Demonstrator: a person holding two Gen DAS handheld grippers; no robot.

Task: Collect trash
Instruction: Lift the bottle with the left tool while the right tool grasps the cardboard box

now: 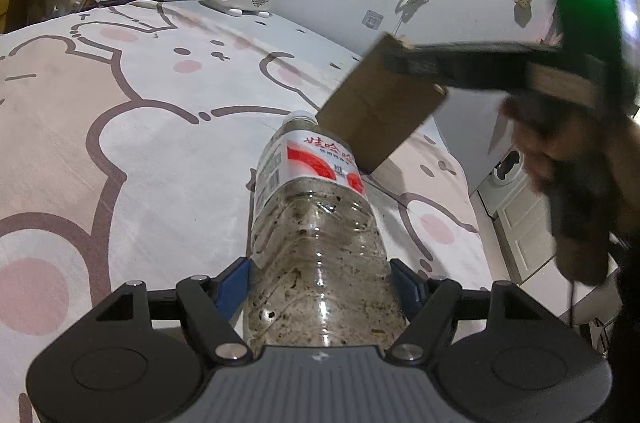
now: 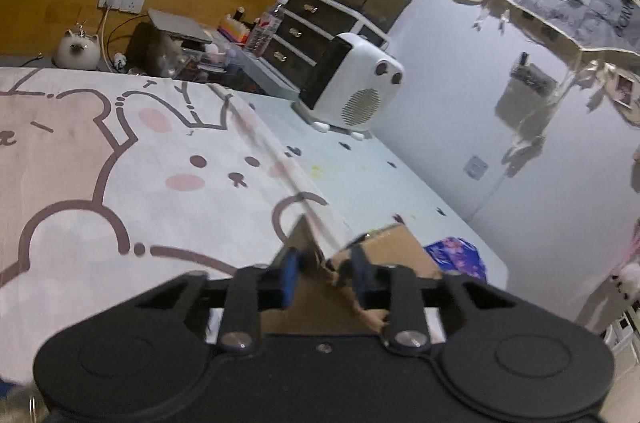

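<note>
My left gripper (image 1: 322, 283) is shut on a clear plastic bottle (image 1: 316, 223) with a red and white label and dirty insides. The blue pads (image 1: 234, 285) press on both of its sides, and the bottle points away over the bear-print cover (image 1: 140, 143). Above its far end hangs a brown cardboard box (image 1: 380, 111), clamped by my right gripper (image 1: 396, 59), which a hand (image 1: 560, 163) holds at the right. In the right wrist view my right gripper (image 2: 326, 273) is shut on that crumpled cardboard box (image 2: 396, 243).
A purple wrapper (image 2: 458, 257) lies near the table's right edge. At the back stand a white heater (image 2: 352, 91), dark drawers (image 2: 316, 23), an upright water bottle (image 2: 272, 23) and desk clutter. The wall runs along the right side.
</note>
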